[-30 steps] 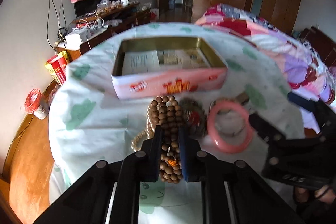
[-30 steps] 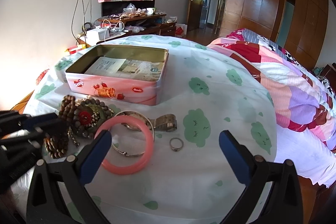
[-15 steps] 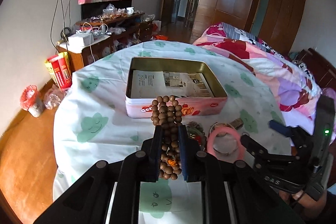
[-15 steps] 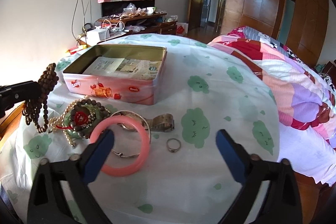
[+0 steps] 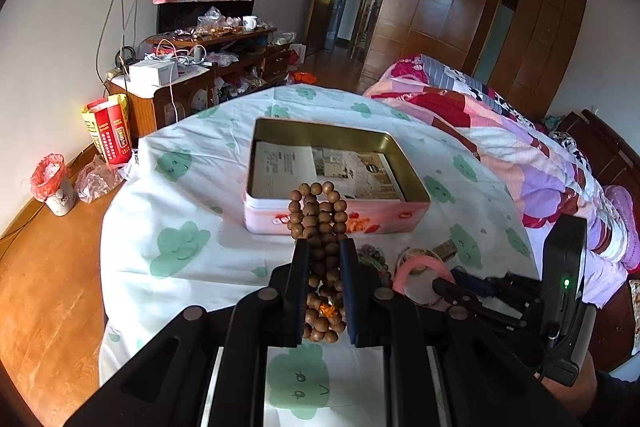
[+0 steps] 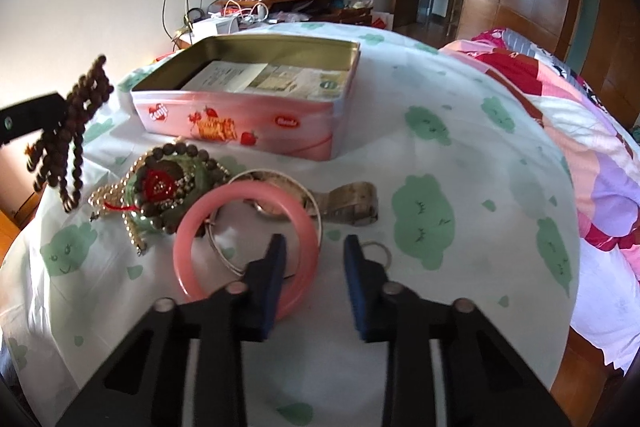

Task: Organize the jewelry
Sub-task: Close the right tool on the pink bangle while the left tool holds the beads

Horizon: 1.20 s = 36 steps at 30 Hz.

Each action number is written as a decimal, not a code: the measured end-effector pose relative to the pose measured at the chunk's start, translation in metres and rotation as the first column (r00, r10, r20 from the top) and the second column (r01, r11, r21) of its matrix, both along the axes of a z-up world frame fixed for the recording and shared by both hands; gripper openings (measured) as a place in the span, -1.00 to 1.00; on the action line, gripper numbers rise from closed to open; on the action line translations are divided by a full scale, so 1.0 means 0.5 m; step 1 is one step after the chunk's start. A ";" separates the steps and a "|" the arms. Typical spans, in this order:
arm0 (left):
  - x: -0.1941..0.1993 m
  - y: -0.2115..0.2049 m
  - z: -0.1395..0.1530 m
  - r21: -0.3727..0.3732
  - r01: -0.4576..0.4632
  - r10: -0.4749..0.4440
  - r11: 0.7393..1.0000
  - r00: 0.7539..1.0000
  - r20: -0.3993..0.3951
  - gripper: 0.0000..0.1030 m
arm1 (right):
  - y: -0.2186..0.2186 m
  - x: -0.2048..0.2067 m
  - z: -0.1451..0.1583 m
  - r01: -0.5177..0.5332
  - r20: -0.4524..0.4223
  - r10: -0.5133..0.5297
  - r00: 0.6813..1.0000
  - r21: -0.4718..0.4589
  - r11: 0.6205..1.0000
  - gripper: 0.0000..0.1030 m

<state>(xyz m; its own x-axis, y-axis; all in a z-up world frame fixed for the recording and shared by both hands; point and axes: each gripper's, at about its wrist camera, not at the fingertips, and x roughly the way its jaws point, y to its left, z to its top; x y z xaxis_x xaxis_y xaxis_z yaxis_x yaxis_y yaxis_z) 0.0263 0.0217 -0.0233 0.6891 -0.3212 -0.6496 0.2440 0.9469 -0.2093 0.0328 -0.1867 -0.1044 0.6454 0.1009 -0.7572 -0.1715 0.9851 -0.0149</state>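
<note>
My left gripper [image 5: 324,247] is shut on a brown wooden bead bracelet [image 5: 318,215] and holds it in the air in front of the open pink tin [image 5: 416,215]. The bracelet also hangs at the left of the right wrist view [image 6: 68,143]. My right gripper [image 6: 314,247] is low over the table, jaws narrowed but apart, straddling the right side of the pink bangle [image 6: 192,227]. A small ring [image 6: 376,249] lies by its right finger. A silver bangle [image 6: 276,175], a watch band [image 6: 352,203] and a bead pile with a red centre [image 6: 160,183] lie before the tin [image 6: 240,123].
The round table has a white cloth with green clouds [image 6: 424,211]. The tin holds paper leaflets [image 5: 284,167]. A bed with a patchwork quilt [image 5: 520,147] is at the right. A cluttered cabinet [image 5: 180,75] and bins [image 5: 52,183] stand at the left.
My left gripper has risen and pulled back with the bead bracelet. My right gripper has moved forward and down onto the pink bangle, and its jaws have narrowed.
</note>
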 end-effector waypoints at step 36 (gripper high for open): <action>0.017 0.010 -0.028 0.078 -0.043 0.045 0.996 0.999 -0.028 -0.72 | 0.009 -0.011 0.040 -0.055 0.086 0.053 0.995 0.022 0.998 -0.76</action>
